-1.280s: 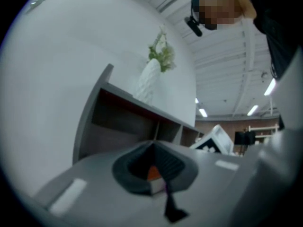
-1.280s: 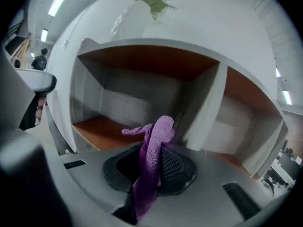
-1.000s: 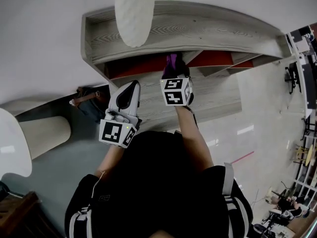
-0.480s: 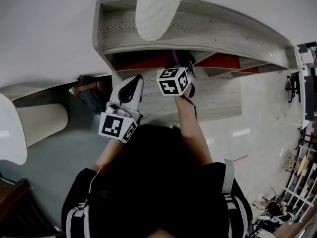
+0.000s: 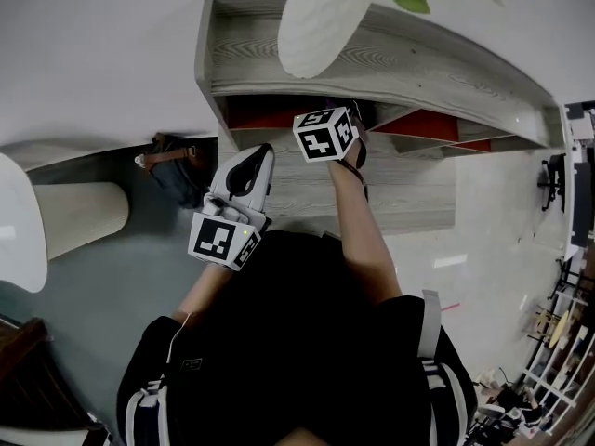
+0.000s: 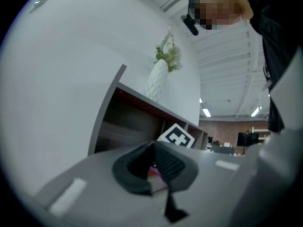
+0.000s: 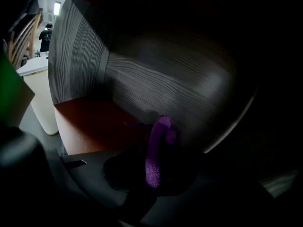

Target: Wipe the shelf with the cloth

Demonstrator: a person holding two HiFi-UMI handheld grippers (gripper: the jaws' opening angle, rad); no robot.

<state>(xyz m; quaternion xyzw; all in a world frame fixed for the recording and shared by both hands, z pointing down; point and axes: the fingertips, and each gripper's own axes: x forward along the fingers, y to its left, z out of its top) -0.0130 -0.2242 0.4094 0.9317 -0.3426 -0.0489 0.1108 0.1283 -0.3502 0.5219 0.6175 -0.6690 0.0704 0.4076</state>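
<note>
Being pinched in the right claw (image 7: 152, 178), the purple cloth (image 7: 158, 148) is being held inside the shelf (image 5: 400, 59); left claw (image 6: 158, 170) pressed together.

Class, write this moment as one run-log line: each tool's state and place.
right tool: shut on purple cloth, inside shelf compartment | left tool: shut, empty, in front of shelf

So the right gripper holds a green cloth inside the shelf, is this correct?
Not quite: the cloth in the right gripper is purple, not green, as the right gripper view shows. It is indeed inside the shelf.
</note>
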